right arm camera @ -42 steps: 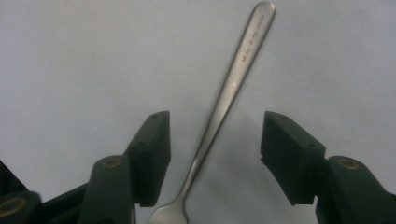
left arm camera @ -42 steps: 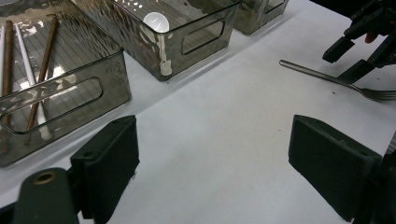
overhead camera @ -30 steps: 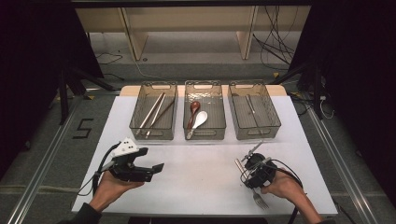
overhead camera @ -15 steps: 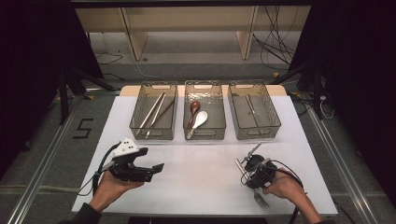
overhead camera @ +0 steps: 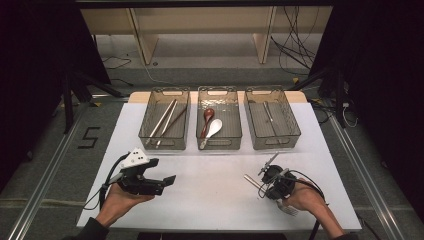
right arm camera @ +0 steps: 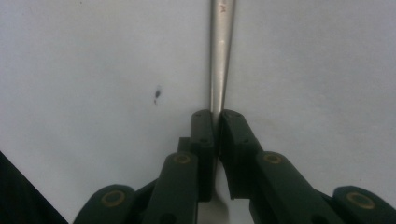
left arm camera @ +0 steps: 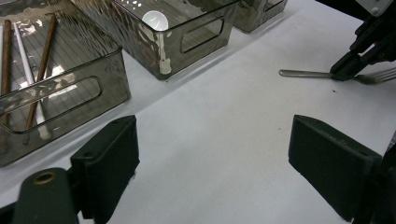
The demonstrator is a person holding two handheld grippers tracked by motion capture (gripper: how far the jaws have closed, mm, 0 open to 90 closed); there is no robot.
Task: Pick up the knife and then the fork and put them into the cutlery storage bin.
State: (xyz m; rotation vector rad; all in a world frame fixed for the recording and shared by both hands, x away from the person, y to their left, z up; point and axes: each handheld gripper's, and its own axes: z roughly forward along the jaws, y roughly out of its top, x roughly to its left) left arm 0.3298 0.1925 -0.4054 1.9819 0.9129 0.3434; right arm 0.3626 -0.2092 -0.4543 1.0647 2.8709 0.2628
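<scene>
My right gripper (overhead camera: 265, 185) sits low on the white table (overhead camera: 210, 195), near its front right edge. Its jaws have just been closing and are now clamped on the handle of a metal fork (right arm camera: 220, 56). In the right gripper view the handle runs straight up from between the two pads (tines lie behind the jaws, toward the hand). The fork lies flat on the table surface, well short of the three trays.

My left gripper (left arm camera: 215, 168) rests at the front left of the table, jaws wide apart with nothing between them.

Reference items: left tray (overhead camera: 145, 135) holds chopsticks (overhead camera: 165, 120); middle tray (overhead camera: 237, 142) holds a brown spoon (overhead camera: 207, 117) and a white spoon (overhead camera: 214, 129); right tray (overhead camera: 295, 132) holds one slim metal utensil (overhead camera: 269, 113).
</scene>
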